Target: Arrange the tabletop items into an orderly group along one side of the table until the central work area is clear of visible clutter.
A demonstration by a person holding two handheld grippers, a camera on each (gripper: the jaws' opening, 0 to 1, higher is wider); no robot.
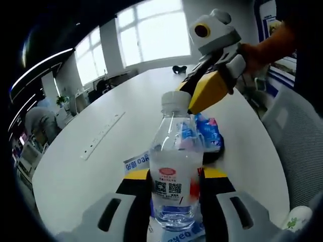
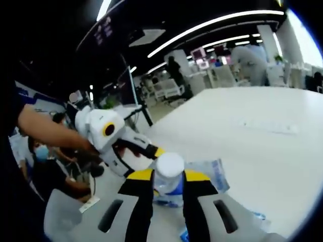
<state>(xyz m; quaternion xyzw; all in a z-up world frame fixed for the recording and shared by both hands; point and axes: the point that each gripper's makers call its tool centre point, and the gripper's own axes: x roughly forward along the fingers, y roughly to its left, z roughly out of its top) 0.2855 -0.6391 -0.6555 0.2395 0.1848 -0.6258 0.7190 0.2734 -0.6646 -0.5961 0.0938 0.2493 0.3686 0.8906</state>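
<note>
Left gripper view: a clear plastic water bottle stands upright at the centre, its long axis vertical, white cap at 12 o'clock. The left gripper rises from 6 o'clock with its two yellow-and-black jaws pressed against the bottle's lower body, one on each side, pinching it. The bottle sits over a blue-and-white printed packet lying flat on the white tabletop. Behind the bottle, toward 1 o'clock, lies a blue snack bag. The right gripper comes in from 2 o'clock, held by a hand in an orange sleeve; its yellow jaw tips are at the cap. A white power strip lies at 9 o'clock, well apart.

Right gripper view: the right gripper rises from 6 o'clock, and the bottle's white cap sits between its yellow jaw tips, which close in on either side; whether they truly squeeze it I cannot tell. The left gripper shows at 9 o'clock just beside the bottle, held by a bare forearm.

The key relation: the cap lies directly between the right gripper's jaws, above the left gripper's grasp, so both grippers share the same upright bottle, which is still near the tabletop's middle rather than grouped along one side.
</note>
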